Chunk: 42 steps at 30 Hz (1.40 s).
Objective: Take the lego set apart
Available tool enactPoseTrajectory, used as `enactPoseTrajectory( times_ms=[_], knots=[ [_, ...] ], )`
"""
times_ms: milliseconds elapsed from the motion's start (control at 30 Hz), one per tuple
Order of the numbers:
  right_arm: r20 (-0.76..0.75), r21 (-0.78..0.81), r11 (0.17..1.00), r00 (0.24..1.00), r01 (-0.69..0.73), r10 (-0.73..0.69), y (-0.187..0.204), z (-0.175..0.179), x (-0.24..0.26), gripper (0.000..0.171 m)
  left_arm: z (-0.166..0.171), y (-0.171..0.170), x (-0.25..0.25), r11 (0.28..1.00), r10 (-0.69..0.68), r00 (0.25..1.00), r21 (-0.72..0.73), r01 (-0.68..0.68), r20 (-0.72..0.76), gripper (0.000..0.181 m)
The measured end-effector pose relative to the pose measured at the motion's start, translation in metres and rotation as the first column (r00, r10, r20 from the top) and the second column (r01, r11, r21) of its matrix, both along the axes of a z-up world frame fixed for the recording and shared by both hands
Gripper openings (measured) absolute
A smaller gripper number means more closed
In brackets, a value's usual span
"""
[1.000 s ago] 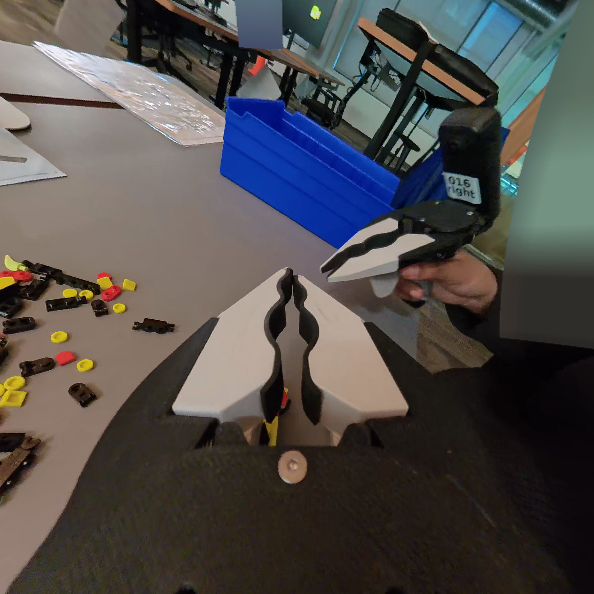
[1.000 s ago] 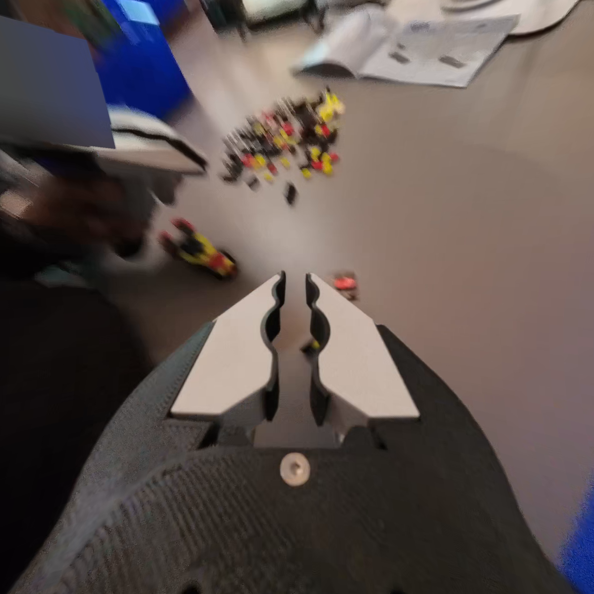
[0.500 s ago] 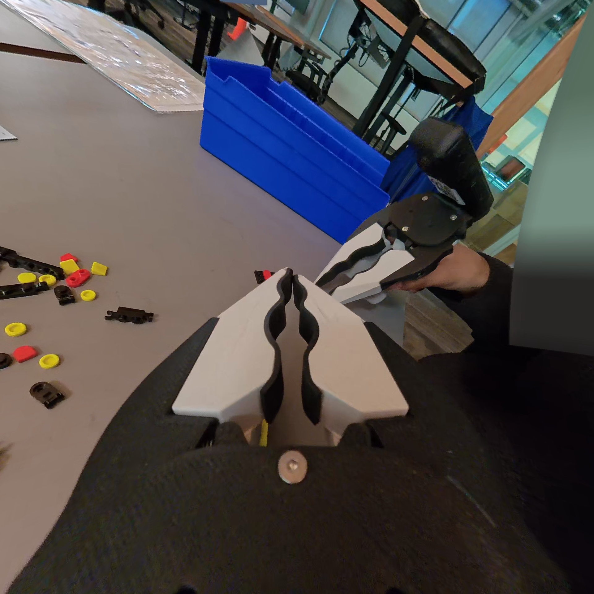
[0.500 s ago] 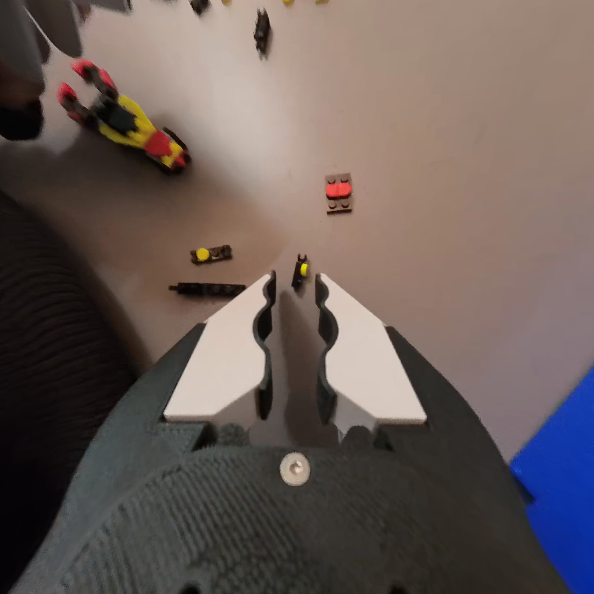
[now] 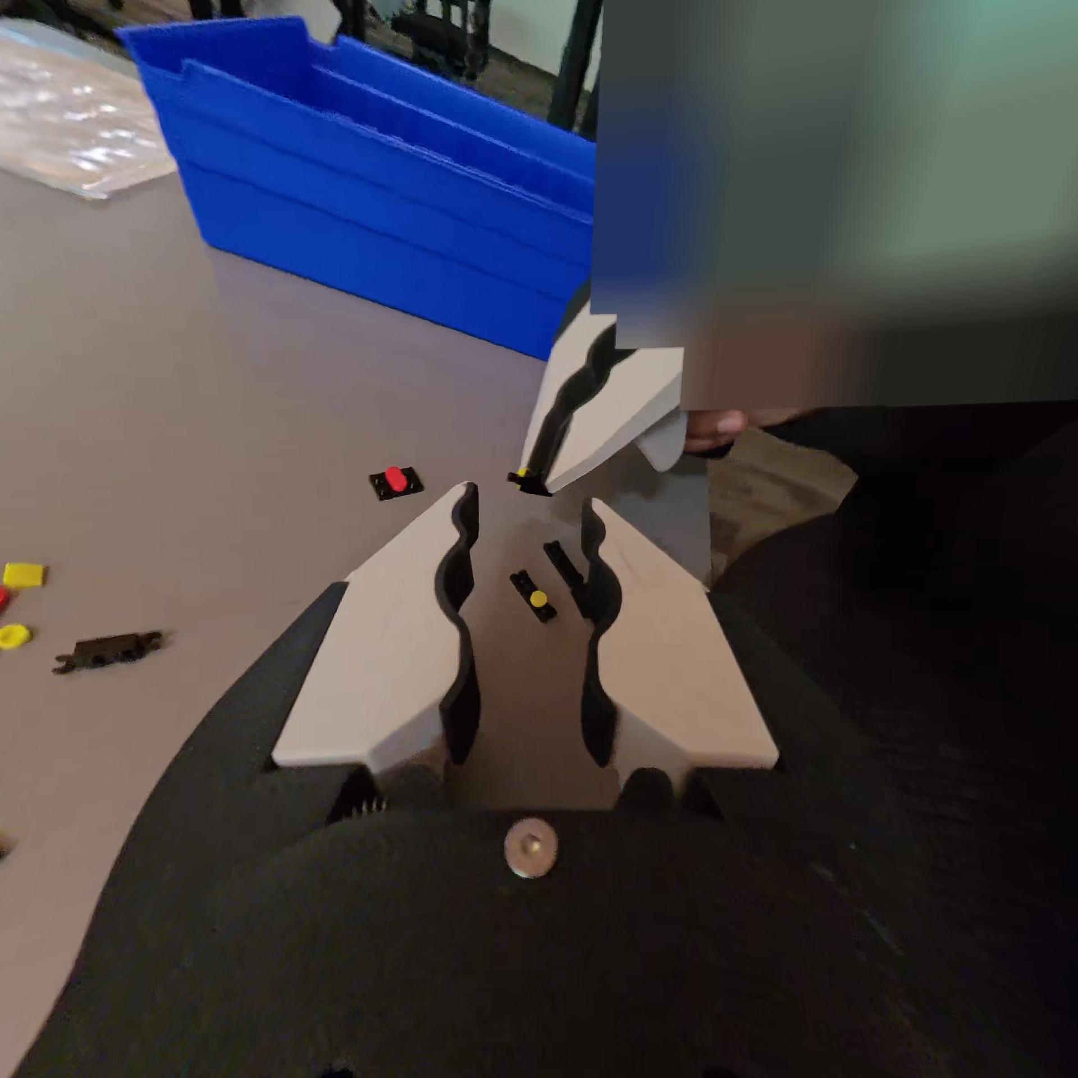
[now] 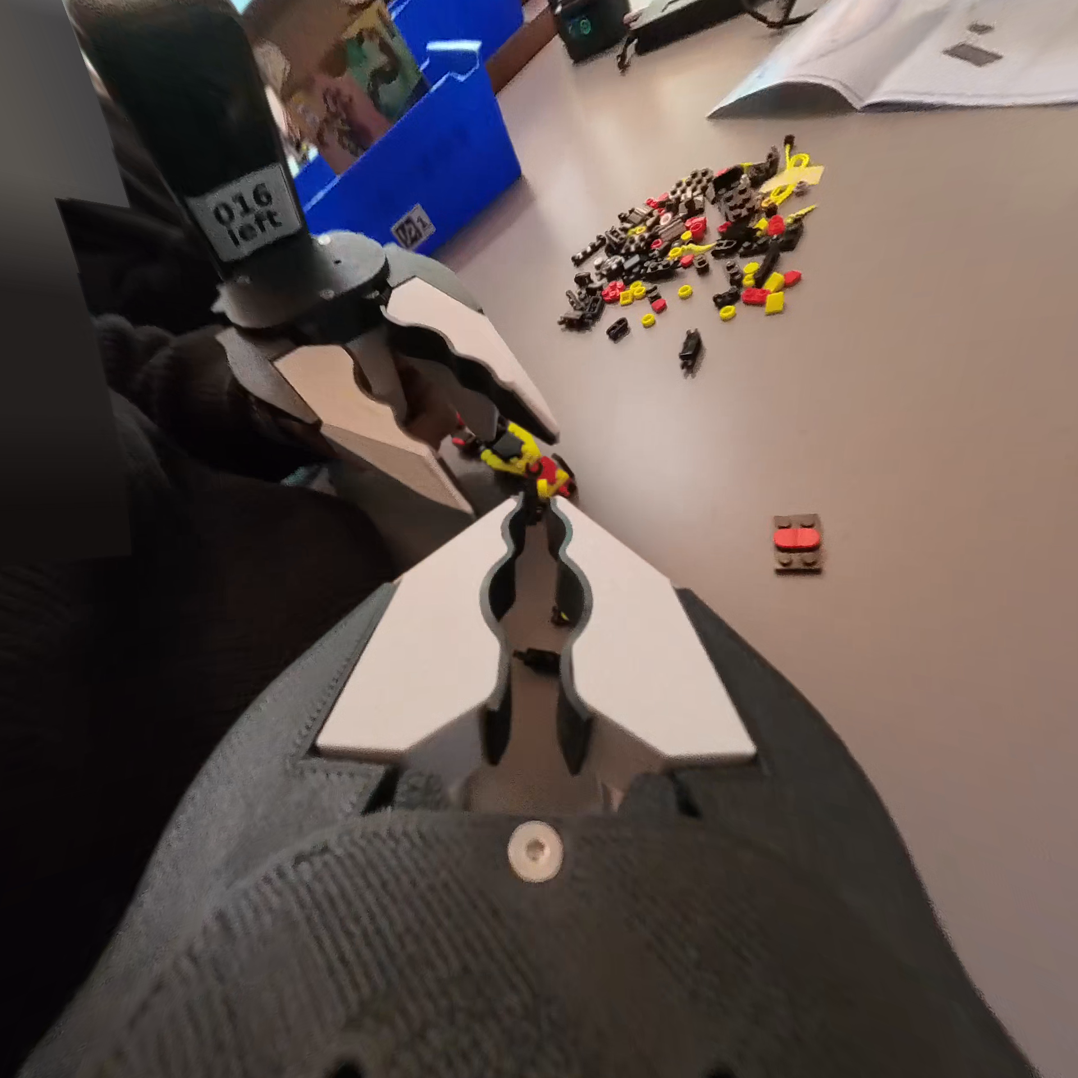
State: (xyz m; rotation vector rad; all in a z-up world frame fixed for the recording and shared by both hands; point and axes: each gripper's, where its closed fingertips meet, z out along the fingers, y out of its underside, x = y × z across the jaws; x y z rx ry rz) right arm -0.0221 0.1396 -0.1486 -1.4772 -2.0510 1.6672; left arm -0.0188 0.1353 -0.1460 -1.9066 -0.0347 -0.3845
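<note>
**Inspection note: small-part removal under way, main model not yet clamped**

The right gripper point(image 6: 534, 508) had its fingers pressed nearly together. At their tips they appeared to pinch a tiny black lego piece with a yellow stud point(image 5: 527, 482), held just above the grey desk point(image 5: 262, 408). The left gripper point(image 5: 529, 496) had its fingers spread wide and gripped nothing.

The part-built yellow, red and black lego model point(image 6: 525, 461) lay on the desk, close under the left fingertips and just ahead of the right ones. From the right wrist view I could not tell whether either touched it. It did not show in the left wrist view.

Between the left fingers, flat on the desk, lay a short black plate with a yellow round stud point(image 5: 535, 598) and a long black strip point(image 5: 563, 563). A dark plate carrying a red tile point(image 6: 796, 545) lay apart to one side. The heap of loose black, red and yellow pieces point(image 6: 688, 251) sat well beyond, near a blue plastic bin point(image 5: 373, 192).

Judgement: the pinched piece should be set down clear of the model before the fingers release it, as so slight a hold could flick it away. The left fingers would then do well to close squarely across the model's body, so the right fingers can pull off the next part against a firm anchor.
</note>
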Motion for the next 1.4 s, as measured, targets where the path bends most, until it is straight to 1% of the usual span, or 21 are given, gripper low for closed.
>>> enactPoseTrajectory(
  times_ms=[67, 100, 167, 233, 333, 400, 467, 500, 767, 833, 933, 967, 1000, 1067, 1167, 1300, 1400],
  knots=[
    [-0.049, 0.103, 0.994, 0.998, -0.025, 0.03, 0.001, -0.001, 0.002, 0.005, 0.003, -0.001, 0.007, 0.999, -0.035, 0.999, 0.015, 0.035, -0.011, 0.028],
    [-0.085, 0.165, 0.986, 0.995, -0.03, 0.045, 0.001, -0.002, 0.003, 0.005, 0.004, -0.002, 0.009, 0.999, -0.048, 0.999, 0.021, 0.047, 0.019, 0.023],
    [-0.155, 0.29, 0.956, 0.984, -0.034, 0.082, 0.002, -0.001, 0.003, 0.005, 0.006, -0.002, 0.007, 0.999, -0.047, 0.991, 0.014, 0.045, 0.124, 0.019],
    [-0.222, 0.383, 0.924, 0.969, -0.014, 0.107, 0.001, 0.001, 0.003, 0.005, 0.007, -0.003, 0.002, 0.999, -0.035, 0.968, 0.008, 0.034, 0.249, 0.015],
    [-0.297, 0.42, 0.907, 0.949, 0.032, 0.104, -0.004, 0.01, 0.0, 0.005, 0.005, -0.003, 0.0, 0.999, -0.036, 0.914, -0.017, 0.047, 0.403, 0.014],
    [-0.31, 0.439, 0.897, 0.946, 0.049, 0.1, -0.005, 0.011, -0.001, 0.005, 0.008, -0.003, 0.001, 0.999, -0.045, 0.884, -0.005, 0.053, 0.466, 0.01],
    [-0.314, 0.449, 0.893, 0.943, 0.042, 0.114, -0.007, 0.01, -0.001, 0.005, 0.012, -0.003, -0.002, 0.999, -0.04, 0.87, 0.012, 0.039, 0.491, 0.002],
    [-0.32, 0.452, 0.891, 0.94, 0.045, 0.115, -0.008, 0.01, -0.001, 0.005, 0.012, -0.004, -0.003, 0.999, -0.037, 0.867, 0.014, 0.035, 0.496, 0.001],
    [-0.387, 0.525, 0.848, 0.909, 0.08, 0.153, -0.008, 0.013, -0.001, 0.006, 0.012, -0.004, -0.005, 0.999, -0.033, 0.834, 0.006, 0.036, 0.55, 0.0],
    [-0.392, 0.52, 0.851, 0.906, 0.077, 0.157, -0.009, 0.013, 0.0, 0.007, 0.012, -0.004, -0.006, 0.999, -0.034, 0.818, 0.01, 0.035, 0.574, 0.0],
    [-0.384, 0.463, 0.885, 0.912, 0.052, 0.148, -0.012, 0.015, 0.002, 0.008, 0.014, -0.004, -0.006, 0.999, -0.044, 0.798, 0.019, 0.041, 0.602, 0.0],
    [-0.386, 0.436, 0.899, 0.912, 0.046, 0.14, -0.012, 0.018, 0.002, 0.008, 0.015, -0.005, -0.005, 0.999, -0.051, 0.79, 0.024, 0.046, 0.611, 0.0],
    [-0.39, 0.402, 0.915, 0.911, 0.038, 0.133, -0.013, 0.021, 0.003, 0.0, 0.016, -0.005, -0.005, 0.998, -0.055, 0.783, 0.027, 0.049, 0.62, 0.0],
    [-0.395, 0.329, 0.944, 0.912, 0.03, 0.109, -0.013, 0.028, 0.003, 0.0, 0.018, -0.005, -0.003, 0.997, -0.071, 0.771, 0.038, 0.061, 0.633, 0.0],
    [-0.38, 0.288, 0.957, 0.922, 0.04, 0.077, -0.007, 0.029, 0.001, 0.0, 0.02, -0.006, -0.001, 0.996, -0.086, 0.765, 0.05, 0.07, 0.639, 0.0],
    [-0.379, 0.222, 0.973, 0.925, 0.058, 0.031, 0.001, 0.034, -0.001, 0.007, 0.021, -0.007, -0.002, 0.996, -0.092, 0.754, 0.057, 0.073, 0.65, 0.0],
    [-0.326, 0.147, 0.989, 0.945, 0.01, 0.039, 0.0, 0.031, 0.001, 0.012, 0.023, -0.007, -0.001, 0.994, -0.106, 0.738, 0.066, 0.083, 0.666, 0.0]
  ],
)
